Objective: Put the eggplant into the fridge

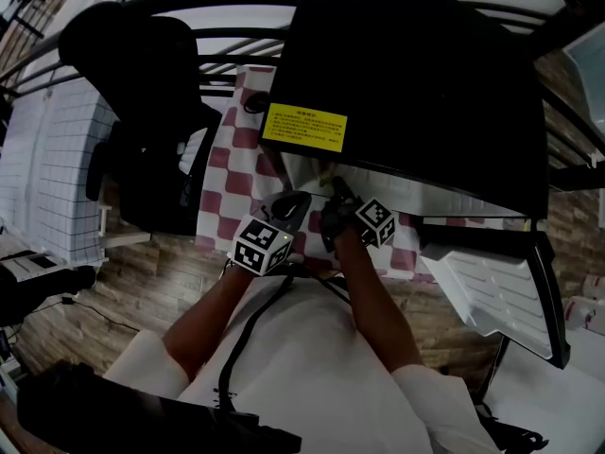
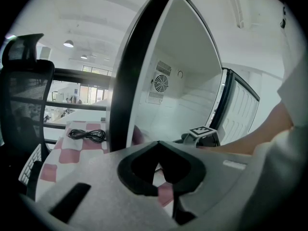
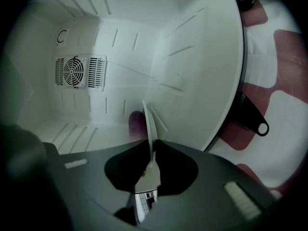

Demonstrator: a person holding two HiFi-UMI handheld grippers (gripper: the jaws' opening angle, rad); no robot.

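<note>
A black mini fridge [image 1: 406,74] stands on the checked cloth with its door [image 1: 492,282] swung open to the right. In the right gripper view the white inside [image 3: 120,42] fills the frame. A purple eggplant [image 3: 136,124] shows low inside it, half hidden behind a thin white plate-like piece [image 3: 150,129] seen edge-on. My right gripper [image 3: 149,170] is shut on that white piece at the fridge mouth [image 1: 333,197]. My left gripper [image 2: 161,174] is shut with nothing in it, just left of the opening [image 1: 288,206]. The left gripper view catches a purple patch of the eggplant [image 2: 137,134] at the opening's edge.
A black office chair [image 1: 142,130] stands close on the left. A coiled black cable [image 2: 87,134] lies on the red-and-white cloth [image 1: 227,178] beside the fridge. The door's black hinge bracket [image 3: 252,117] sticks out at the lower right of the opening.
</note>
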